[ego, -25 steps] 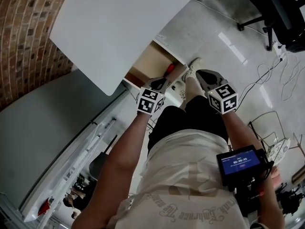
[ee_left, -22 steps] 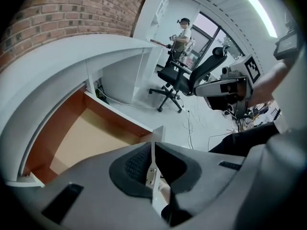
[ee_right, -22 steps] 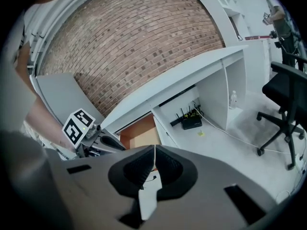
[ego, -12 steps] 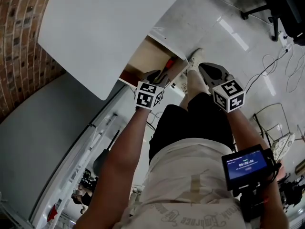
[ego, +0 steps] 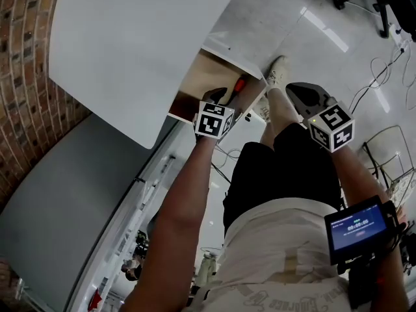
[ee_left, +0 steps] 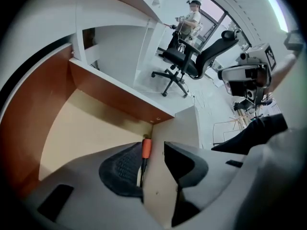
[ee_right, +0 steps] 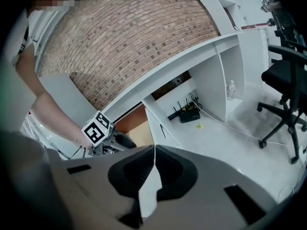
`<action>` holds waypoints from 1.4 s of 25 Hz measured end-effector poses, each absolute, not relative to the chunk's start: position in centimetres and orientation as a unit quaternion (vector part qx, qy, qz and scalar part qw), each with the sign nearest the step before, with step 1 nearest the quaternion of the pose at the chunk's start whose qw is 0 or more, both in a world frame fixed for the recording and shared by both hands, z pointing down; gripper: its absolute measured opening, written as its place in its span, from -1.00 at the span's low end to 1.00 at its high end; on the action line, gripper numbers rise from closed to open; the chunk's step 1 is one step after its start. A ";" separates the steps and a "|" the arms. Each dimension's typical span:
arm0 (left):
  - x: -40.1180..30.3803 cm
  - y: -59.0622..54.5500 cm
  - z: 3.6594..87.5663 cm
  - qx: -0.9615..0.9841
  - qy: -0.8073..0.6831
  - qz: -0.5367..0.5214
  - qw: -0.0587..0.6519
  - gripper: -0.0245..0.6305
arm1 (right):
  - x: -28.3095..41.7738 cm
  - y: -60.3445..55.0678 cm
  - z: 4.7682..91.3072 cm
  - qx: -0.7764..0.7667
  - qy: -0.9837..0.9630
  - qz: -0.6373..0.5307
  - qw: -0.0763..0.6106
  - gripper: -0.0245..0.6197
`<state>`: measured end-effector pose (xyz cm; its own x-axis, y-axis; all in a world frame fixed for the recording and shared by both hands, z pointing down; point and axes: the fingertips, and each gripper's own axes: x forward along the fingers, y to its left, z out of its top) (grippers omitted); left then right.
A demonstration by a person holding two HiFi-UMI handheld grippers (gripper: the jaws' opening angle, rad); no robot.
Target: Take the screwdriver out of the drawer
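A screwdriver with an orange handle point(ee_left: 147, 147) point(ego: 239, 84) lies inside the open wooden drawer point(ee_left: 86, 123) point(ego: 201, 77), tight against the drawer's near wall. My left gripper point(ee_left: 153, 164) point(ego: 224, 97) points steeply down over that wall with its jaws opening. The wall's edge and the screwdriver stand between the pads, and neither pad presses on the handle. My right gripper point(ee_right: 154, 164) point(ego: 305, 96) hangs to the right of the drawer, above the person's legs, shut with nothing in it. The right gripper view shows the left gripper point(ee_right: 120, 140) at the drawer point(ee_right: 136, 128).
The white desk top point(ego: 143, 44) overhangs the drawer. A brick wall point(ego: 26, 57) runs along the left. The person's legs and shoes point(ego: 278, 70) stand under the drawer's front. Office chairs point(ee_right: 288, 80) point(ee_left: 192, 63), a router point(ee_right: 191, 113) and floor cables point(ego: 383, 83) lie to the right.
My left gripper has sunk toward the drawer's near wall by the orange handle. My right gripper has dropped a little and stays beside the drawer.
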<state>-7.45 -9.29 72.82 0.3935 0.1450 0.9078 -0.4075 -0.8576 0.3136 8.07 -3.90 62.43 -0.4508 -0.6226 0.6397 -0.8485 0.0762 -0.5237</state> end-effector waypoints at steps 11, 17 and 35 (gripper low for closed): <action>-6.6 -8.3 79.7 0.773 -0.061 0.579 0.252 -0.45 | 8.9 -3.7 66.6 0.505 -0.720 0.459 0.127 -0.85; -6.5 -8.6 82.4 0.764 -0.043 0.590 0.256 -0.46 | 9.9 -3.3 69.1 0.509 -0.710 0.470 0.127 -0.85; -6.1 -7.5 85.0 0.740 0.031 0.637 0.212 -0.48 | 10.8 -1.6 69.9 0.525 -0.684 0.491 0.126 -0.85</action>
